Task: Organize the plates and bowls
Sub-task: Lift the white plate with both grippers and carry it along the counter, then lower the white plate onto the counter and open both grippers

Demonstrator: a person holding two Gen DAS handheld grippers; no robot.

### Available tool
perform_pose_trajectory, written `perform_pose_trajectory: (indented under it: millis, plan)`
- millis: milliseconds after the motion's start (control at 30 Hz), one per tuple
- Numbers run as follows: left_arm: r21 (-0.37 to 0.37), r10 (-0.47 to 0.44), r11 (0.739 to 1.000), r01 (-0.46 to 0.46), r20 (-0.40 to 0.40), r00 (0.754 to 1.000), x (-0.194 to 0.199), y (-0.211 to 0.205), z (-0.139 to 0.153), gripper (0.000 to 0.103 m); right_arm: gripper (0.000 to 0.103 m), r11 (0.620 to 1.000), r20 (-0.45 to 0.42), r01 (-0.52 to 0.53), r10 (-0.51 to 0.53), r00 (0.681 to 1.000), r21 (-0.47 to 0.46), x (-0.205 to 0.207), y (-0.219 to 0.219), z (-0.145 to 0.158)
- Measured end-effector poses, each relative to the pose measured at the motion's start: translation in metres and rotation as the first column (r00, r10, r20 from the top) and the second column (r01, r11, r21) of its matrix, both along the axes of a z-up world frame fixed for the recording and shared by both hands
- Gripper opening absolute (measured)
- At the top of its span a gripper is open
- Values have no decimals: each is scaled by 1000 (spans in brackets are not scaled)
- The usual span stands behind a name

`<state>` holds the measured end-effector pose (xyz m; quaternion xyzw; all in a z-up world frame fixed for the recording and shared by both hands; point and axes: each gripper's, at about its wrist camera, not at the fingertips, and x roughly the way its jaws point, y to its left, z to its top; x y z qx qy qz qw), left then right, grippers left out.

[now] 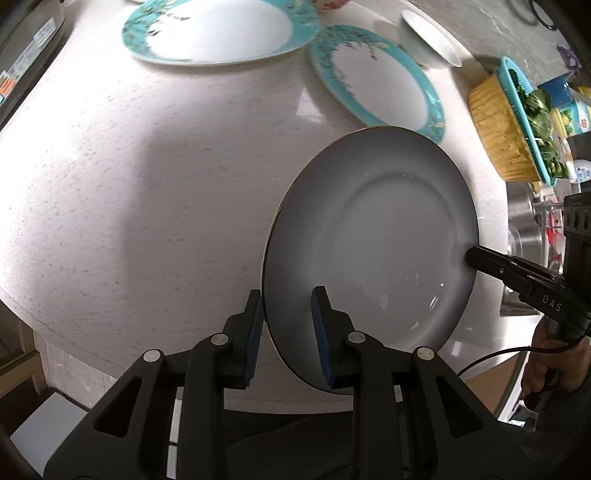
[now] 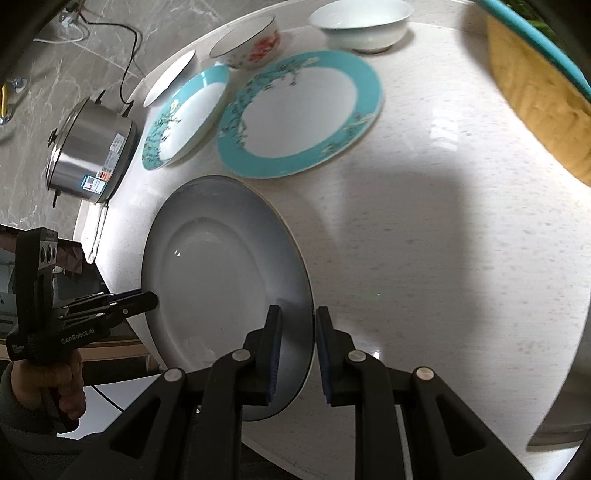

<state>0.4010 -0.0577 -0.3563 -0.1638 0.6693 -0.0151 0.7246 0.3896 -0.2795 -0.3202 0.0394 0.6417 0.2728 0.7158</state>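
1. Left claw (image 1: 286, 332) reaching forward over the near edge of the bench (image 1: 147, 184), held level with the white plate (image 1: 369, 258).
2. Fingers (image 1: 253, 339) set one on each side of the plate's near-left rim, a narrow gap visible at the inner pad; straddling the rim, a firm pinch not certain.
3. Right claw (image 2: 297, 350) coming in from the opposite side, its holder's hand (image 1: 554, 365) low at the right edge of the left view.
4. Pads (image 2: 275, 354) bracketing the plate's (image 2: 221, 280) right rim, slightly spread, with a sliver of space on the outer side.
5. Plate lying on the bench near its front edge, caught between both claws, apparently tipped a little.
6. Farther back: large teal-rimmed plate (image 2: 299, 114), smaller teal-rimmed plate (image 2: 184, 118), red-flowered bowl (image 2: 247, 42), white bowl (image 2: 362, 24).
7. Steel pot (image 2: 88, 155) off the bench's left side; yellow basket (image 1: 498, 136) with greens at the right.
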Motion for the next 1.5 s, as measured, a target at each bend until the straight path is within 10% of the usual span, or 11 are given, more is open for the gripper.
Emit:
perform_pose_trajectory:
  millis: [867, 1400, 1500]
  plan:
    - [43, -107, 994, 104, 60, 992, 14, 62, -18, 26, 21, 995, -10, 101, -101, 995, 5, -3, 35, -32]
    - [15, -5, 1000, 3, 159, 987, 11, 99, 0, 27, 48, 979, 70, 192, -196, 978, 61, -7, 16, -8]
    - [13, 13, 1000, -17, 234, 972, 14, 119, 14, 52, 61, 954, 145, 269, -287, 947, 135, -6, -5, 17]
